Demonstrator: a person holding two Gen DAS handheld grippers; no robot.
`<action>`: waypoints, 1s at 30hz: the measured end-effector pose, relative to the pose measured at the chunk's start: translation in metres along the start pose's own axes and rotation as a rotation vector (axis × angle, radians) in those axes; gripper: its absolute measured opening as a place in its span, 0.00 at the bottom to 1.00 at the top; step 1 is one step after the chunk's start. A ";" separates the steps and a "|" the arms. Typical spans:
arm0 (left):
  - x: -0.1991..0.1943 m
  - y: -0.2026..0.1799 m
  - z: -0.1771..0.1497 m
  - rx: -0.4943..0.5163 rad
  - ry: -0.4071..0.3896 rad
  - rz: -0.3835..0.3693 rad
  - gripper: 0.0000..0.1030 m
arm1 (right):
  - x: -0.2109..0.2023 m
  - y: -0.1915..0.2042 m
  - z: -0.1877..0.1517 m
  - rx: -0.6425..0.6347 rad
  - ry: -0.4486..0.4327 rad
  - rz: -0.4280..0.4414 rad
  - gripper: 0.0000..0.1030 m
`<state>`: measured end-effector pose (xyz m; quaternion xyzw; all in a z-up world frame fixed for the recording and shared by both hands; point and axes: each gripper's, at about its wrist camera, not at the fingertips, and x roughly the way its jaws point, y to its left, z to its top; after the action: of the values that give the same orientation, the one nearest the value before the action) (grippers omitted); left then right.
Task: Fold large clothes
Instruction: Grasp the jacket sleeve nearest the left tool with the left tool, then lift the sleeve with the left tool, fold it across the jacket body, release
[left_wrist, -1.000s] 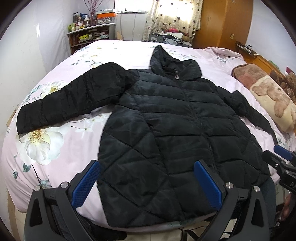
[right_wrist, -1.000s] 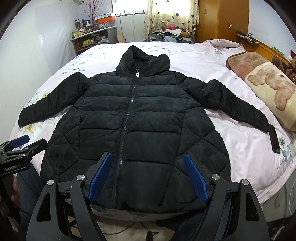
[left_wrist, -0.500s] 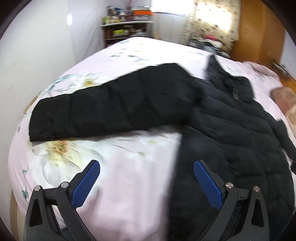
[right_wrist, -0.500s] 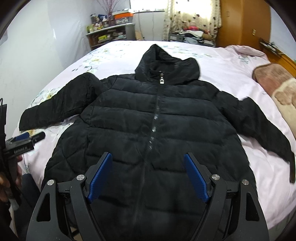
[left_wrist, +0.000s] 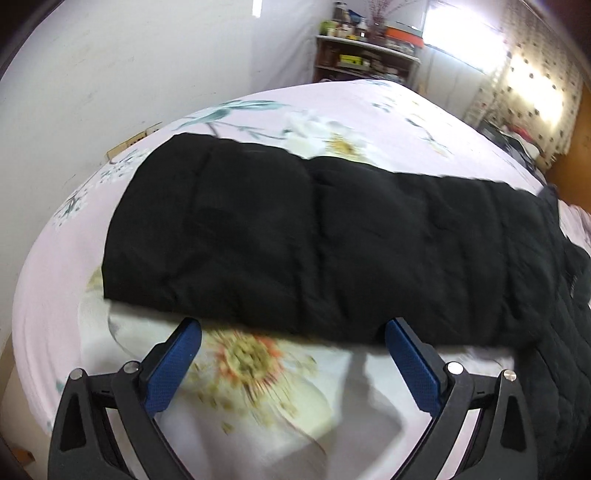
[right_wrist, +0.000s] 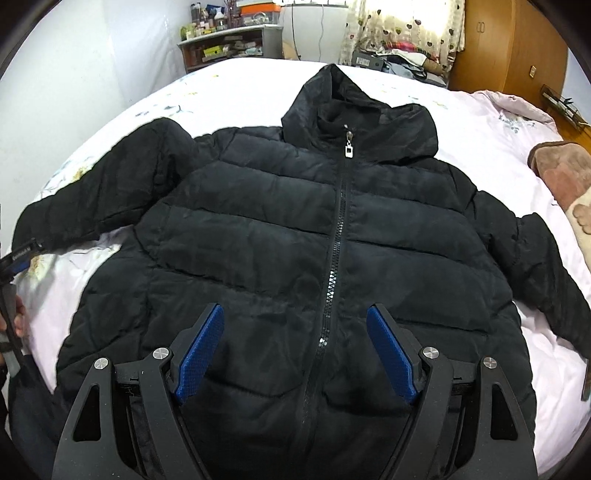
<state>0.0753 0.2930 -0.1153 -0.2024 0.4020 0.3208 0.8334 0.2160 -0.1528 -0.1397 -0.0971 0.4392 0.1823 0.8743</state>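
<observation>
The right tongs are spread wide and hold nothing, just above the bottom of a big black puffy jacket. The jacket lies flat on its back on a pink flowery bed sheet, zipped up, hood at the far end, both sleeves out to the sides.

The left tongs are wide too, empty, over a big printed flower, right by the edge of the jacket's sleeve. Only this view shows the sleeve up close; only the right view shows the silver zipper pull. Far back stands a cluttered shelf.
</observation>
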 end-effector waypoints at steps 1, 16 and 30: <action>0.002 0.002 0.002 -0.009 -0.014 -0.003 0.98 | 0.004 -0.001 0.001 0.001 0.004 -0.006 0.77; -0.043 -0.017 0.050 0.028 -0.102 -0.126 0.10 | 0.001 -0.039 -0.020 0.063 0.038 -0.072 0.77; -0.188 -0.182 0.085 0.285 -0.218 -0.545 0.09 | -0.057 -0.093 -0.037 0.123 -0.050 -0.115 0.77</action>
<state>0.1595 0.1434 0.1002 -0.1485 0.2822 0.0462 0.9466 0.1956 -0.2636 -0.1148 -0.0636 0.4214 0.1069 0.8983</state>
